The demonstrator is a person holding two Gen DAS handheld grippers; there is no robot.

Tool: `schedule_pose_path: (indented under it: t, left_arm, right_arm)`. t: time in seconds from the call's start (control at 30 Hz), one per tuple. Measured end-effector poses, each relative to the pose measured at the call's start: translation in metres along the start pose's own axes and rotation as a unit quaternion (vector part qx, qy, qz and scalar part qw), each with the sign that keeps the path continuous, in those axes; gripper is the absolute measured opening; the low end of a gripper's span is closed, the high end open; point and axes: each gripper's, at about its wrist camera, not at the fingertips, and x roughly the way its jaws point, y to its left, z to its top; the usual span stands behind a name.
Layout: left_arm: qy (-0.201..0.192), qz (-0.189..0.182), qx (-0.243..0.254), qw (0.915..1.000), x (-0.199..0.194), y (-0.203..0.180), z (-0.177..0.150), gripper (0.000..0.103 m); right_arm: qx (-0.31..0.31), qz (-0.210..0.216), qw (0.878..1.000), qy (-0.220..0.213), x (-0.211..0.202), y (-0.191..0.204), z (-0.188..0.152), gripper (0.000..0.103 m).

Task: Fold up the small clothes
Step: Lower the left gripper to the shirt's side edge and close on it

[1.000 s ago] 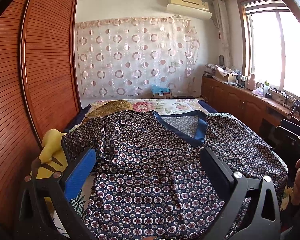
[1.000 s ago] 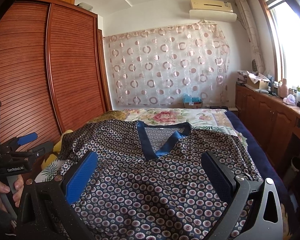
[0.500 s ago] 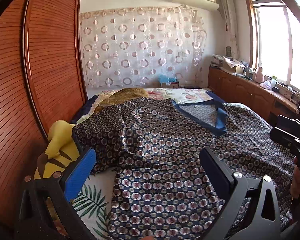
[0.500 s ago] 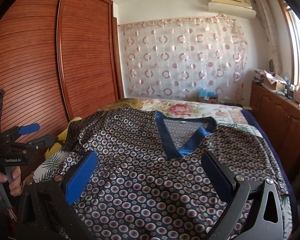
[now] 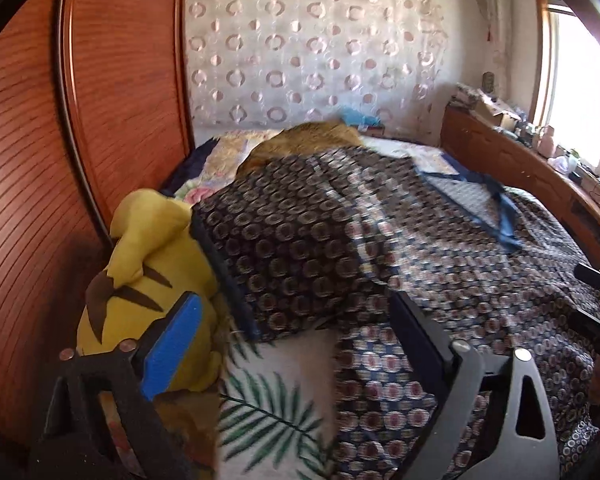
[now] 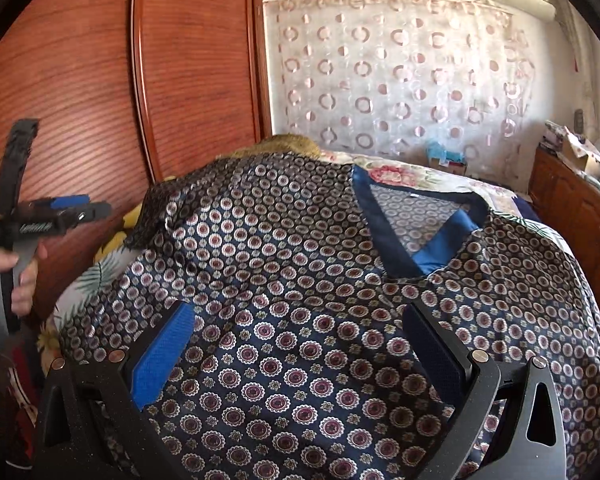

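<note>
The bed fills both views, its floral and leaf-print cover showing only at the edges, because the patterned shirt is spread across most of it. The shirt is dark blue with rows of small round medallions and lies front up, its blue-banded V-neck pointing toward the camera. Its near hem runs out of the bottom of both pictures, so how far it hangs over the bed's edge cannot be told. In the left wrist view the shirt is smeared by motion blur; one sleeve reaches out toward the wardrobe side.

The wooden slatted wardrobe stands along that side, with a curtain of ring motifs behind the bed. A yellow plush toy lies beside the sleeve, its lower part hidden behind the claw's blue pad. A brownish mound at the head of the bed is half covered by the shirt and cannot be identified.

The left claw is released, its jaws having just been closing a little, with the sleeve's edge and bare bed cover seen between them but nothing pressed. A hand holds it. The right claw hangs released over the shirt's lower front, gripping nothing.
</note>
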Motion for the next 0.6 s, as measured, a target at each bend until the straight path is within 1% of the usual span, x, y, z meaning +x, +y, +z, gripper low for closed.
schedule_pose_path:
  t: [0.03, 0.07, 0.2, 0.3, 0.37, 0.43, 0.5, 0.57, 0.6]
  left_arm:
    - [0.015, -0.002, -0.008, 0.9998, 0.01, 0.008, 0.001, 0.083]
    - [0.023, -0.004, -0.012, 0.9996, 0.015, 0.012, 0.0, 0.08]
    - [0.06, -0.019, -0.027, 0.9976, 0.043, 0.022, 0.0, 0.078]
    - [0.087, -0.014, -0.02, 0.9959, 0.059, 0.021, 0.0, 0.078]
    - [0.108, -0.004, -0.02, 0.9939, 0.069, 0.022, 0.0, 0.071]
    - [0.122, -0.01, -0.023, 0.9922, 0.074, 0.022, -0.001, 0.069]
    - [0.126, -0.011, -0.027, 0.9916, 0.078, 0.025, -0.002, 0.062]
    - [0.133, -0.011, -0.03, 0.9907, 0.081, 0.027, -0.004, 0.05]
    - [0.13, -0.018, -0.031, 0.9908, 0.08, 0.027, -0.005, 0.048]
  right_arm:
    - [-0.001, 0.003, 1.0, 0.002, 0.001, 0.002, -0.001, 0.103]
    - [-0.001, 0.005, 1.0, 0.005, 0.005, 0.003, -0.001, 0.103]
    - [-0.001, 0.014, 1.0, 0.015, 0.003, 0.003, -0.001, 0.103]
    - [-0.006, 0.018, 1.0, 0.02, 0.004, 0.003, 0.0, 0.103]
    - [-0.009, 0.019, 1.0, 0.021, 0.004, 0.004, 0.0, 0.103]
    - [-0.011, 0.02, 1.0, 0.021, 0.003, 0.005, -0.001, 0.103]
    - [-0.01, 0.021, 0.999, 0.021, 0.002, 0.006, -0.002, 0.103]
    - [-0.009, 0.023, 0.999, 0.021, 0.004, 0.007, -0.003, 0.103]
    - [-0.009, 0.024, 0.999, 0.02, 0.005, 0.008, -0.004, 0.103]
